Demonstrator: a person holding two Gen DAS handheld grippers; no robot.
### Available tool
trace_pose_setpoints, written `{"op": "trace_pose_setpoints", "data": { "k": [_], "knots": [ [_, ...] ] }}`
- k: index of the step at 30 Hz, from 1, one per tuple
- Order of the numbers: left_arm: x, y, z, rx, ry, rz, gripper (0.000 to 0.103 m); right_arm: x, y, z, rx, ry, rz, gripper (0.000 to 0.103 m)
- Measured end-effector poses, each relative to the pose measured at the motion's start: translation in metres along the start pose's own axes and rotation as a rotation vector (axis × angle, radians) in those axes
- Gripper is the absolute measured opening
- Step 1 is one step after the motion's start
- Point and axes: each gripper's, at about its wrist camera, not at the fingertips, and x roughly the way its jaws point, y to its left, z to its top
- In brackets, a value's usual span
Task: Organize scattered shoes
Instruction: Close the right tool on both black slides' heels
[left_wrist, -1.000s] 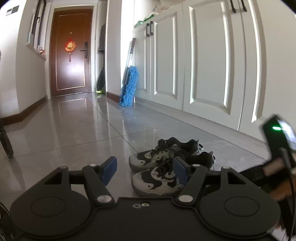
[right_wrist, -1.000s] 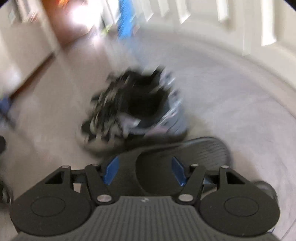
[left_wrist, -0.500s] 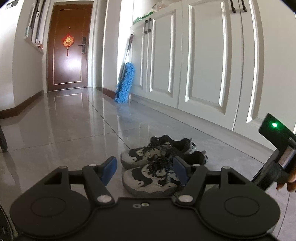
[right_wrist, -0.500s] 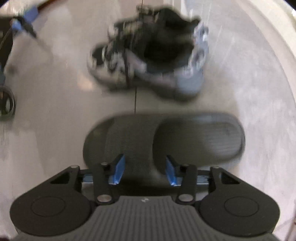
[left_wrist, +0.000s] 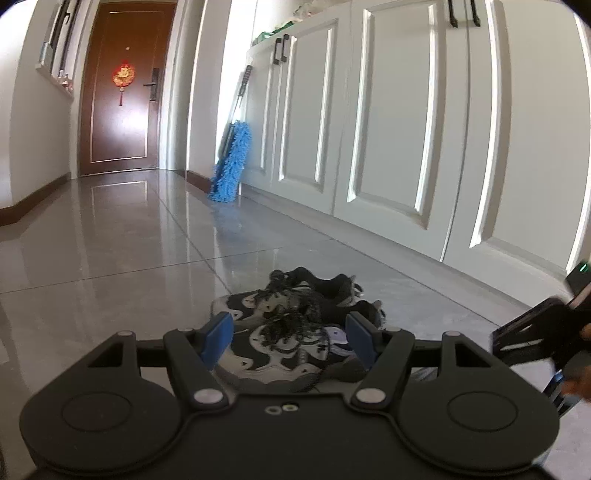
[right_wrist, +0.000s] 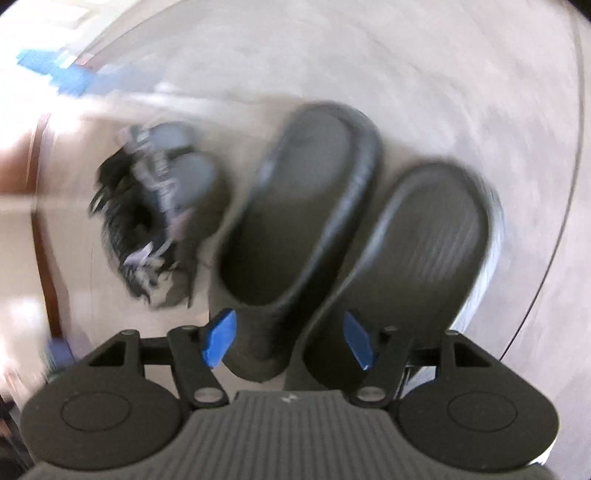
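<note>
The right gripper (right_wrist: 290, 341), jaws opening, straddles two dark rubber slippers (right_wrist: 295, 206); the left gripper (left_wrist: 290, 341) hangs open over grey-black laced sneakers (left_wrist: 295, 325).

This is the entrance hallway of a home. A brown front door (left_wrist: 123, 96) stands at the far end, with a red hanging ornament (left_wrist: 123, 75) on it and a lock handle (left_wrist: 152, 85) at its right edge. Along the right wall runs a row of tall white cupboards (left_wrist: 388, 122) with panelled doors and black handles. A blue mop (left_wrist: 231, 168) leans upright against the near end of that row. The floor (left_wrist: 110, 251) is glossy grey tile with dark skirting along the left wall. Sneakers (left_wrist: 295, 325) and dark slippers (right_wrist: 354, 236) lie on the floor near the cupboards.
</note>
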Motion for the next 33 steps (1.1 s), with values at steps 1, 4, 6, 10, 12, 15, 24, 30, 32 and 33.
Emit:
{"op": "trace_pose_setpoints", "data": {
  "k": [1, 4, 6, 10, 12, 15, 24, 30, 32, 33],
  "knots": [
    [0.0, 0.0, 0.0, 0.001, 0.0, -0.001, 0.067, 0.005, -0.005, 0.0, 0.068, 0.002, -0.013, 0.07],
    [0.004, 0.002, -0.004, -0.009, 0.021, -0.001, 0.067, 0.02, -0.026, -0.001, 0.314, 0.052, 0.047, 0.084],
    [0.007, 0.004, -0.006, -0.012, 0.034, 0.005, 0.068, 0.028, -0.029, -0.001, 0.407, 0.089, 0.056, 0.092],
    [0.01, 0.006, -0.008, -0.02, 0.048, 0.005, 0.068, 0.044, -0.028, 0.01, 0.493, 0.196, 0.006, 0.103],
    [0.011, 0.005, -0.008, -0.02, 0.053, 0.002, 0.068, 0.047, -0.027, 0.014, 0.503, 0.229, -0.016, 0.103],
    [0.011, 0.003, -0.01, -0.022, 0.063, -0.007, 0.068, 0.049, -0.022, 0.017, 0.48, 0.252, -0.048, 0.103],
    [0.007, -0.004, -0.01, -0.037, 0.067, -0.018, 0.068, 0.034, 0.003, 0.004, 0.167, 0.268, -0.069, 0.031],
    [0.003, -0.006, -0.008, -0.039, 0.055, -0.014, 0.068, 0.02, 0.011, -0.008, -0.038, 0.317, -0.129, 0.027],
    [0.002, -0.008, -0.007, -0.042, 0.053, -0.016, 0.068, 0.008, 0.009, -0.01, -0.093, 0.312, -0.16, 0.026],
    [0.002, -0.01, -0.007, -0.041, 0.054, -0.02, 0.068, -0.001, 0.006, -0.012, -0.127, 0.302, -0.179, 0.026]
  ]
}}
